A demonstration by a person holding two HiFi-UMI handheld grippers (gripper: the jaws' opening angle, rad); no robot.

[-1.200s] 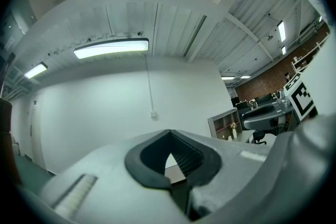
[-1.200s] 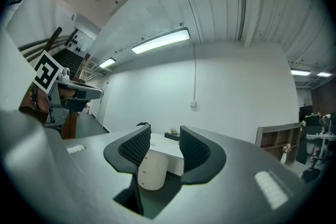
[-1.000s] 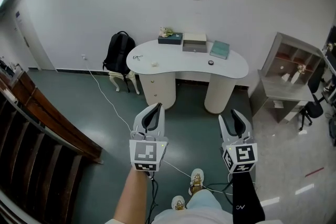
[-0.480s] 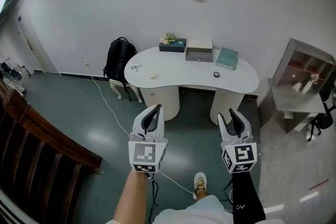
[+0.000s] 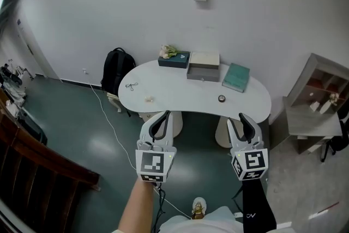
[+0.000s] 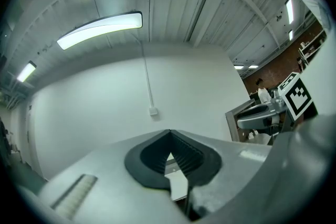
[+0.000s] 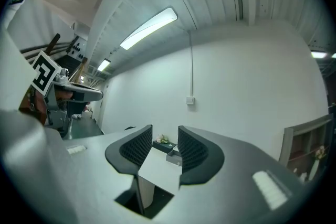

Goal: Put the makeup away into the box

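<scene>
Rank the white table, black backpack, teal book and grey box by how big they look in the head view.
1. white table
2. black backpack
3. grey box and teal book: they look about alike, so no ranking between them.

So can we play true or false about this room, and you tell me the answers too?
1. A black backpack stands by the left end of the table. True.
2. The right gripper holds a lipstick. False: its jaws are apart with nothing between them.
3. A flat teal thing lies on the table. True.
4. The left gripper has its jaws wide open. False: its jaws are together.
5. The grey box sits on the floor. False: it is on the table, at the edge by the wall.
</scene>
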